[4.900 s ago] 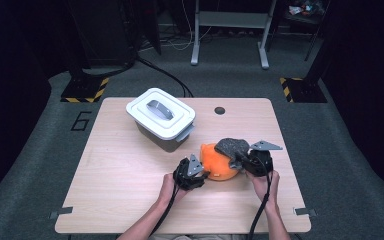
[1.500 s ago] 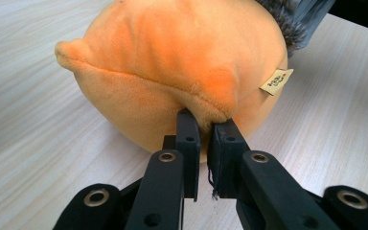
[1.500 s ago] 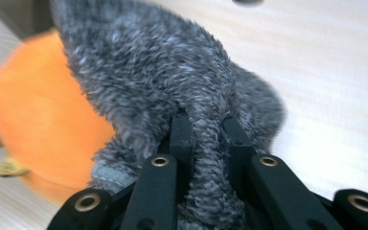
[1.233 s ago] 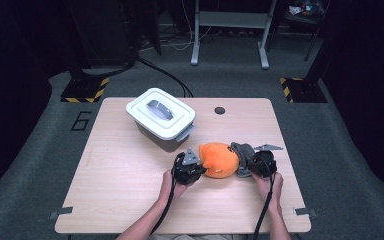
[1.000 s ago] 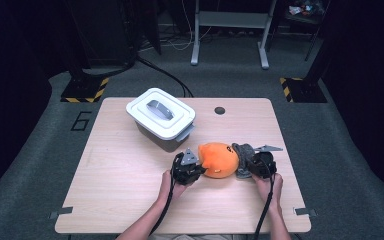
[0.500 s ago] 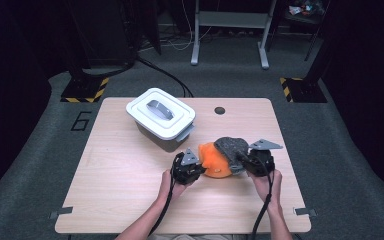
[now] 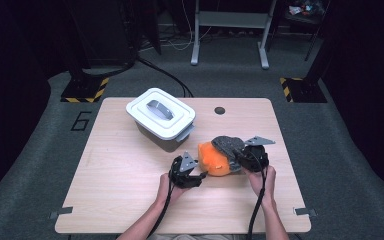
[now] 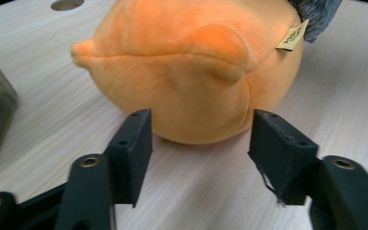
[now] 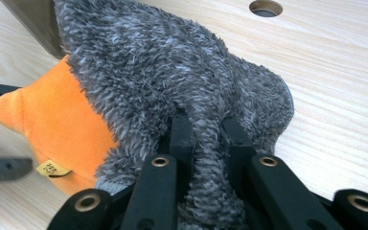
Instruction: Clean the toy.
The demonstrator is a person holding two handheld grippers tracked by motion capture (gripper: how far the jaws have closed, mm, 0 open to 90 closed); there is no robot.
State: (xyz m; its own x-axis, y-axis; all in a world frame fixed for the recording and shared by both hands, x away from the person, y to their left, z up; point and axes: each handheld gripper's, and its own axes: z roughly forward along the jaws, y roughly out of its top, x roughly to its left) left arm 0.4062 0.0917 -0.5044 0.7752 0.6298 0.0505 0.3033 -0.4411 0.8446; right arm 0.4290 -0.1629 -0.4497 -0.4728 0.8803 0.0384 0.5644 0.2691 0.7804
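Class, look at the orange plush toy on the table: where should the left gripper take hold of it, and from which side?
Grip the raised seam ridge ending in the small pointed nub on the orange plush toy, coming in level from the person's side, where the left gripper already faces it with its jaws apart. The round body looks too wide and soft to span. The right gripper already pinches the grey fuzzy part.

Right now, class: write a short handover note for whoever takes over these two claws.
Left claw: jaws have just been opening and stand apart at the orange side of the plush toy, pads clear of it.
Right claw: shut on the toy's grey fuzzy part.
Things: the toy sits on the table between both claws; the white lidded box stands behind and left, lid on.
Done: the right claw's grip is secure.
Left: probably open the box and put the toy in.
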